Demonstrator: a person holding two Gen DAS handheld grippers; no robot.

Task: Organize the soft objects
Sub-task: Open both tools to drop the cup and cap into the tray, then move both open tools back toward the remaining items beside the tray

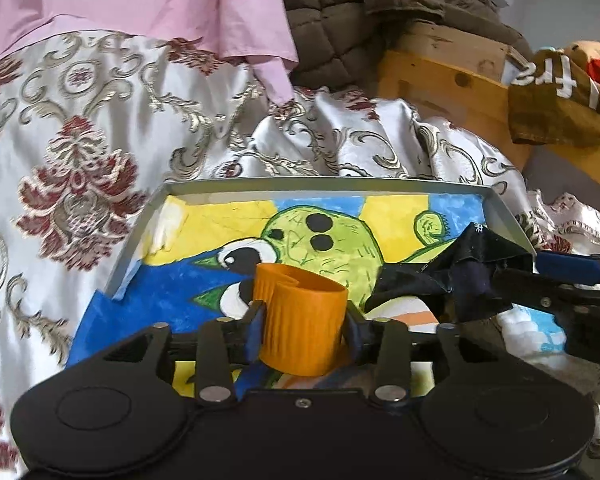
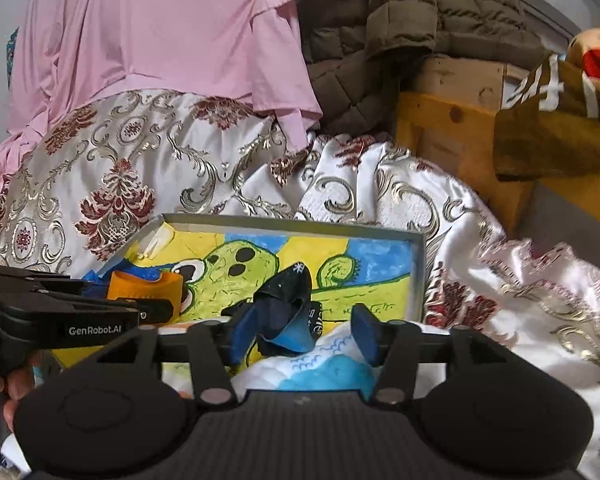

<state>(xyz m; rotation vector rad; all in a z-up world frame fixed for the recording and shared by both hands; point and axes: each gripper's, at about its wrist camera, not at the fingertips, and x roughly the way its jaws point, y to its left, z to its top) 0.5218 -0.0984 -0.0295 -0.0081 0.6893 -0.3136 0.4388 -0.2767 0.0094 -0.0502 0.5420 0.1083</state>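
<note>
My left gripper is shut on an orange ribbed cup and holds it upright over a metal tray lined with a painted cartoon picture. The cup also shows in the right wrist view. A crumpled black cloth lies on the tray's right part. In the right wrist view the black cloth sits between my right gripper's blue fingers, which stand wide apart around it. The left gripper shows at the left there.
The tray rests on a white bedspread with red and gold ornament. A pink garment and a brown quilted jacket hang behind. A wooden frame with a brown printed cloth stands at the right.
</note>
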